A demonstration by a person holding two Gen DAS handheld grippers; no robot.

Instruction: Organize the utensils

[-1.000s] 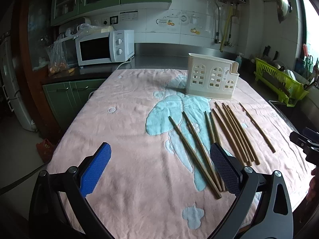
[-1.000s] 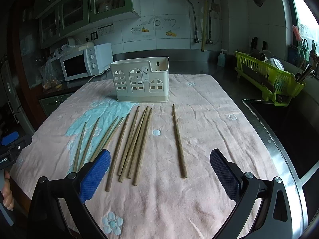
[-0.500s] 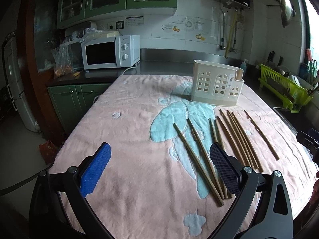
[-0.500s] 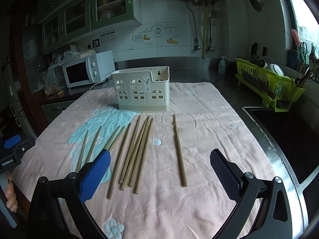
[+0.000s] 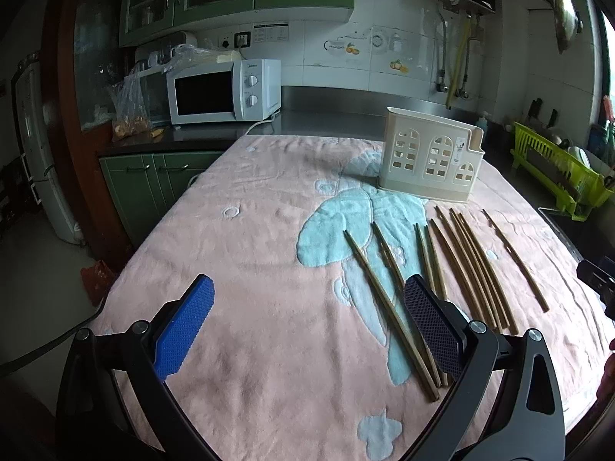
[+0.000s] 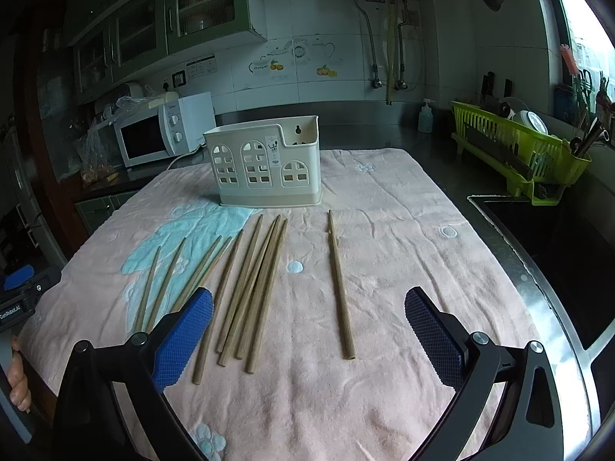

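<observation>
Right wrist view: right gripper [image 6: 307, 330] is hovering wide open, empty, above chopsticks [image 6: 253, 288] lying before the holder [image 6: 265, 165]; left gripper [image 5: 307, 326] is gaping too, grasping nothing.

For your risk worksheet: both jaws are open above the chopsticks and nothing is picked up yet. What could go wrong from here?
1. The chopsticks in the middle lie bunched and touching, so a grasp may lift several or scatter them.
2. The cream utensil holder stands loose on the wrinkled pink towel; a hard insert might tip it.
</observation>
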